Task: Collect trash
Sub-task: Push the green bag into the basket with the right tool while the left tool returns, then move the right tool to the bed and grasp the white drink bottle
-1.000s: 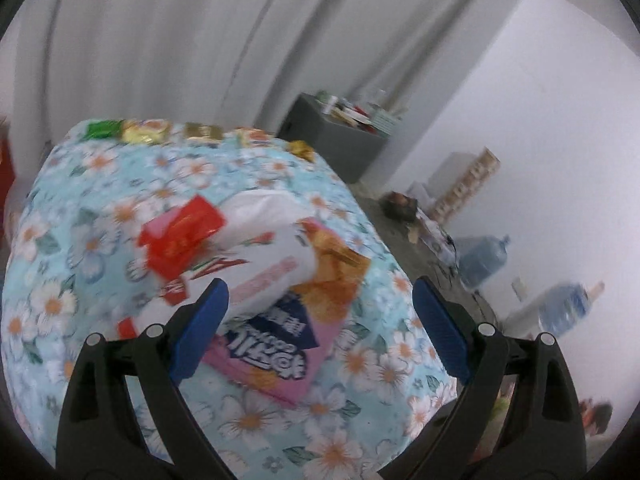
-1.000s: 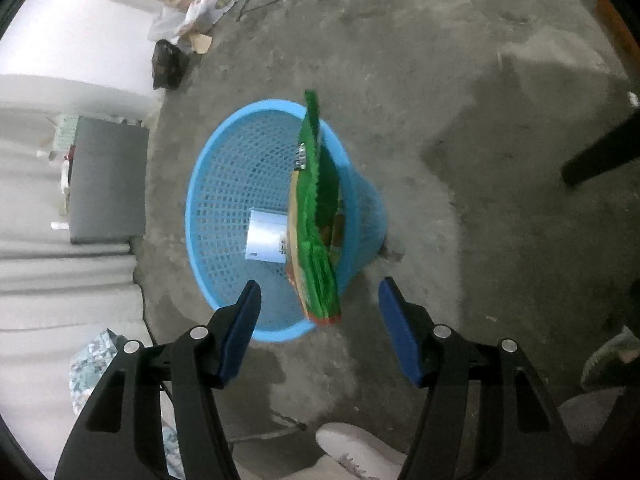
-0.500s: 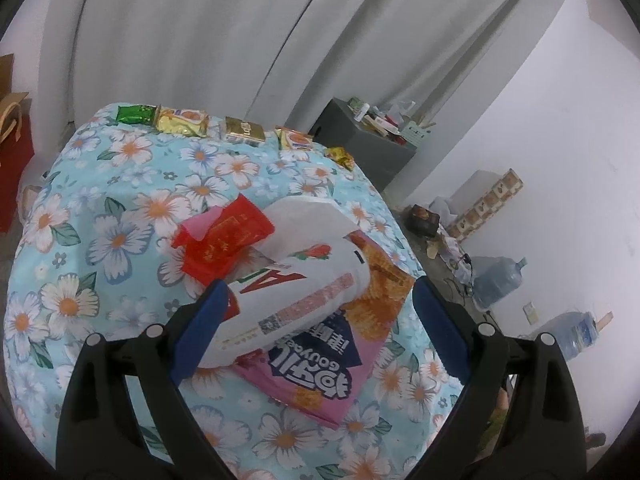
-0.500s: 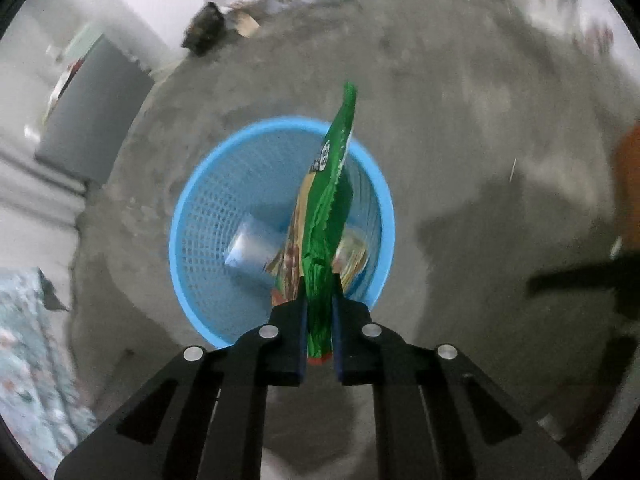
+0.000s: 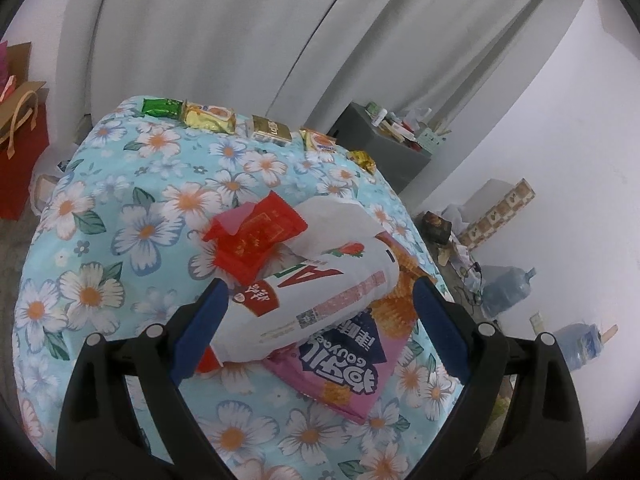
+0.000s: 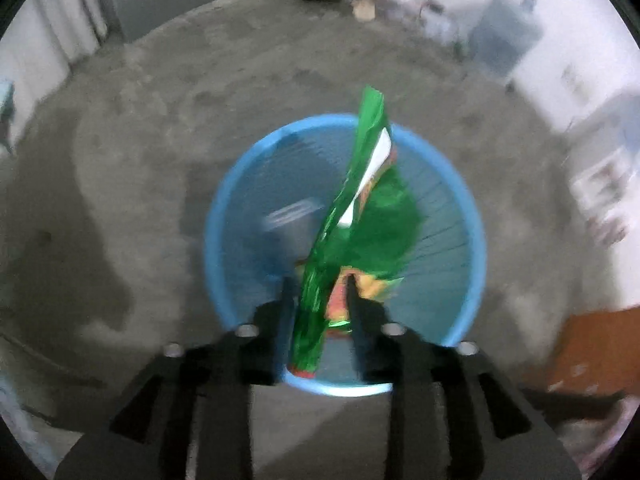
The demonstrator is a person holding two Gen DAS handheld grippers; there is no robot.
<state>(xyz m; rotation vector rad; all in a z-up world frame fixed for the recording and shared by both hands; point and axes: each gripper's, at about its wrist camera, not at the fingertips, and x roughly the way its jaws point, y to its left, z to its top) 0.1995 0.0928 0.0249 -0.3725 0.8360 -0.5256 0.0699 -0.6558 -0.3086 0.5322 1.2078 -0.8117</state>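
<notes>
In the right wrist view my right gripper (image 6: 318,300) has its fingers a little apart, with a green snack bag (image 6: 352,208) between them above the blue mesh basket (image 6: 240,184). The view is blurred, so I cannot tell whether the bag is gripped. A pale packet lies inside the basket. In the left wrist view my left gripper (image 5: 316,312) is open above the flowered table (image 5: 120,240), straddling a white snack bag (image 5: 320,300). That bag lies on a pink bag (image 5: 352,368), beside a red wrapper (image 5: 256,240).
Several small wrapped snacks (image 5: 208,116) line the table's far edge. A red paper bag (image 5: 20,160) stands on the left floor. A grey cabinet (image 5: 380,148) and water bottles (image 5: 504,288) stand at the right. The basket sits on bare concrete floor (image 6: 120,160).
The right gripper's fingers have parted slightly around the green bag and the view swung over the basket. The left gripper has edged closer to the white bag.
</notes>
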